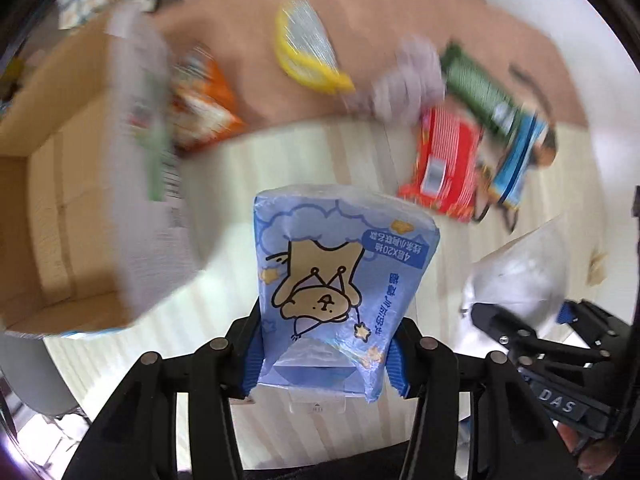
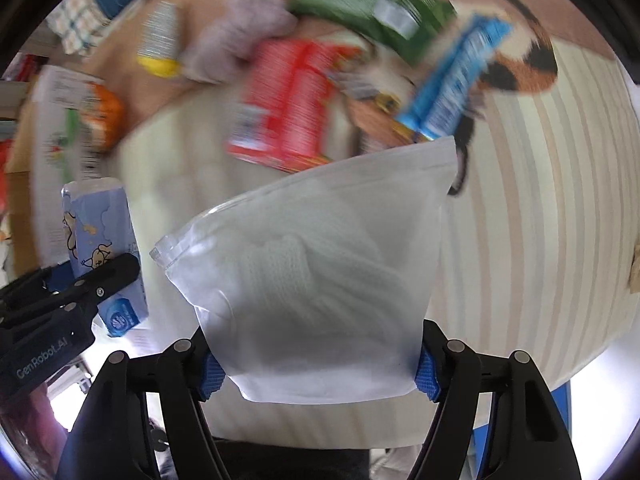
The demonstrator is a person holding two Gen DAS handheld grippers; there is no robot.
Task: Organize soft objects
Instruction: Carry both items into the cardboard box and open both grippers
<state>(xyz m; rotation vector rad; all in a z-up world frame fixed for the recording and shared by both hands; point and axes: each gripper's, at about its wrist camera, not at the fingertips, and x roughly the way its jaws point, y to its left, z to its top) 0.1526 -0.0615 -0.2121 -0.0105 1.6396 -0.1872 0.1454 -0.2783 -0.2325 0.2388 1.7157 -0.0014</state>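
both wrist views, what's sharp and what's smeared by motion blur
Left wrist view: the tissue pack in the left hand-held gripper is sharp, print readable; the box and the snack packs behind are streaked. Right wrist view: the frosted bag in the right hand-held gripper is fairly crisp; the red pack and green pack are smeared.

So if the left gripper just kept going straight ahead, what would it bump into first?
The left gripper already clamps a blue tissue pack, so the pack would lead. Straight ahead lies the striped cloth, probably hit first; past it is a yellow packet. Depth is unclear because of the blur.
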